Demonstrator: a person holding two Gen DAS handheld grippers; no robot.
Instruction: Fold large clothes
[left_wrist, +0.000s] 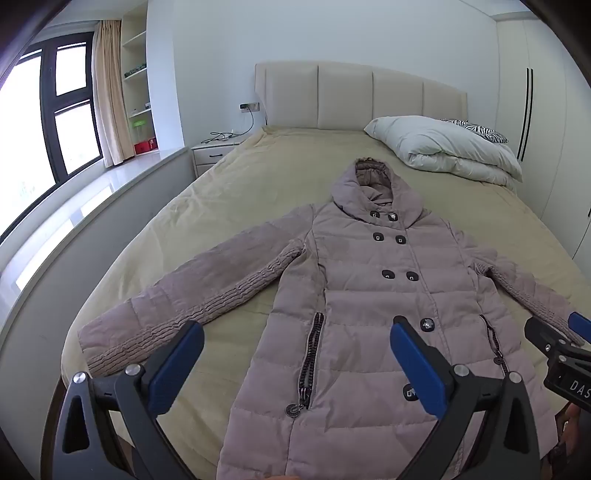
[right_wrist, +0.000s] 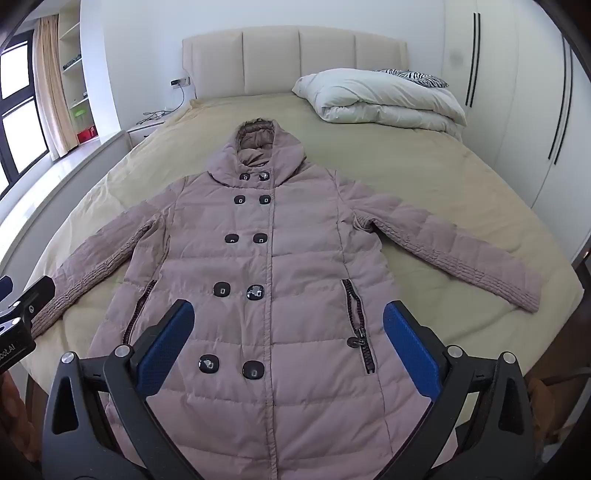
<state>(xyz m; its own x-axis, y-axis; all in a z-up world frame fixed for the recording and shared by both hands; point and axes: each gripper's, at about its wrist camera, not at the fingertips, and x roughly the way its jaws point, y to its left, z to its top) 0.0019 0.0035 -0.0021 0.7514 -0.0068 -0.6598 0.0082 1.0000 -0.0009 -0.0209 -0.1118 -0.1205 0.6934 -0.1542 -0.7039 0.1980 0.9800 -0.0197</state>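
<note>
Both sleeves of the mauve hooded coat spread flat on the bed, hood far. From the left wrist, the left gripper hangs wide open, empty, above the near hem. From the right wrist, the right gripper gapes equally, holding nothing, over the coat's buttons.

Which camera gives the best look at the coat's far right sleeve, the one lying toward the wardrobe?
The right wrist view: the sleeve lies there in full, shoulder to cuff, spread on the bedsheet. In the left wrist view the same sleeve runs toward the frame edge, and the right gripper covers its cuff.
</note>
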